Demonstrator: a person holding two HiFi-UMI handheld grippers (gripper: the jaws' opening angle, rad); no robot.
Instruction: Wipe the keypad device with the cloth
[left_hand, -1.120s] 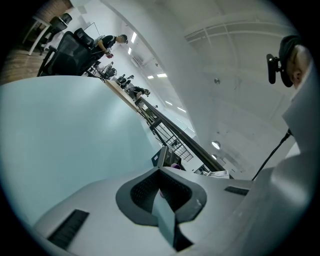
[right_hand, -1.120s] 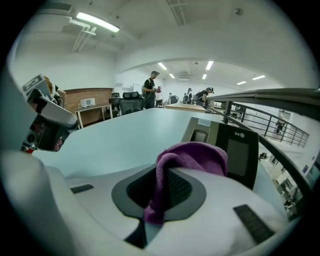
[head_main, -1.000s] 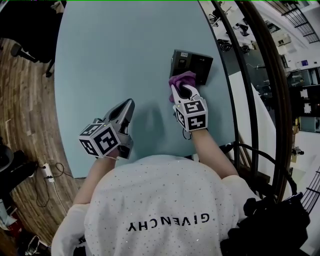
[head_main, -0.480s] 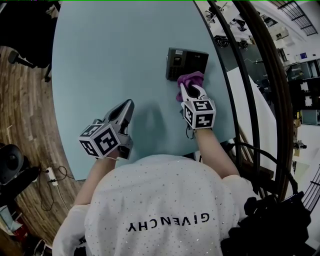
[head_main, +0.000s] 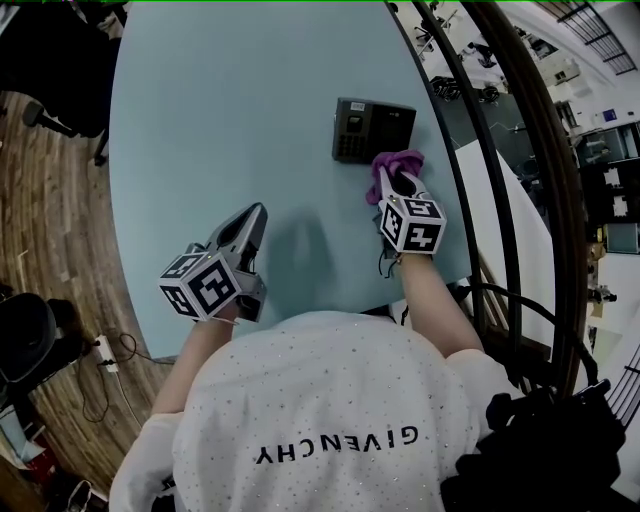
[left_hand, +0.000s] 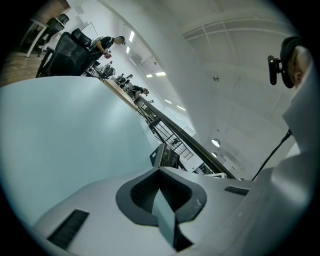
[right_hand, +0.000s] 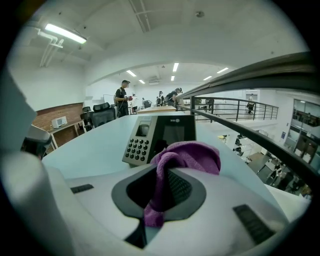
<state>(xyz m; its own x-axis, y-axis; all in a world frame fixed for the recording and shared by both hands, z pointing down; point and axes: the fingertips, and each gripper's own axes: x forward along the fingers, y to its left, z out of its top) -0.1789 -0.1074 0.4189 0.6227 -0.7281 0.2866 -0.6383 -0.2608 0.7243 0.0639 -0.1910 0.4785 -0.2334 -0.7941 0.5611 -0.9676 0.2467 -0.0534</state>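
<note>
On table (head_main: 220, 120): one keypad device (head_main: 372, 130), one cloth (head_main: 394, 164), two hand-held grippers.

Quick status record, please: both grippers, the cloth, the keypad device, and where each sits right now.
right gripper: shut on the purple cloth
cloth position: at the near right corner of the keypad device; contact cannot be told
keypad device: flat on the light blue table, keys on its left part
left gripper: shut, empty, over the table near the person, apart from the device
</note>
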